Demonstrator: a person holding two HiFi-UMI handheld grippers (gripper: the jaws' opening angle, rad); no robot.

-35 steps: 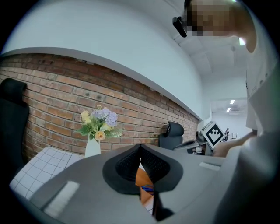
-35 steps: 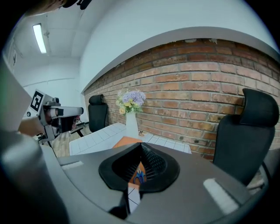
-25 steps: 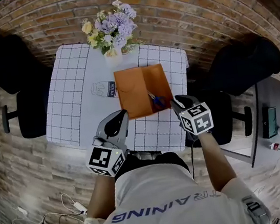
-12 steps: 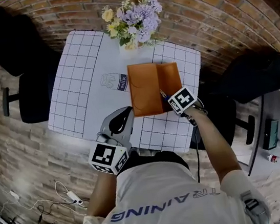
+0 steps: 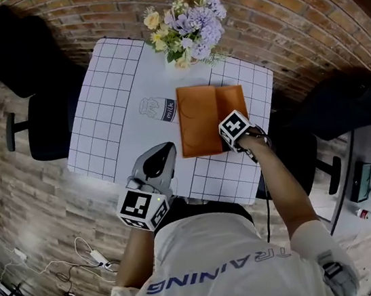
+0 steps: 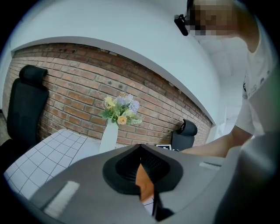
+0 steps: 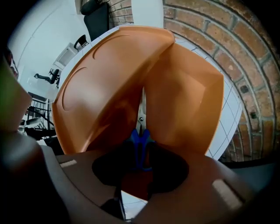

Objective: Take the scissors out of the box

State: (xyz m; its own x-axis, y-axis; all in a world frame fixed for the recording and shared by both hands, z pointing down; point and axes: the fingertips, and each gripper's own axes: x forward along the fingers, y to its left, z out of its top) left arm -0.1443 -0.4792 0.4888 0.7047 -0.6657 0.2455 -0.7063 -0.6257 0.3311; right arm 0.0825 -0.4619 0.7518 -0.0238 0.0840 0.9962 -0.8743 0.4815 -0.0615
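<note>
An orange box [image 5: 198,118] lies on the checked table [image 5: 113,120] with its lid folded out to the left. My right gripper [image 5: 235,130] points straight down into the box's near right corner, and its marker cube hides the scissors in the head view. In the right gripper view the blue-handled scissors [image 7: 141,140] lie in the fold of the box [image 7: 113,87], handles between the jaws of my right gripper [image 7: 141,164]. Those jaws are closing, and the pads are not seen pressing on the handles. My left gripper [image 5: 161,155] hovers shut and empty at the table's front edge.
A vase of flowers [image 5: 189,27] stands behind the box and a milk carton [image 5: 159,108] lies just left of it. Black chairs stand at the left [image 5: 38,123] and right [image 5: 333,99] of the table. A brick wall runs along the back.
My right gripper has swung from in front of the box to point straight down and has dropped into its near right corner, covering the scissors. The left gripper has barely shifted.
</note>
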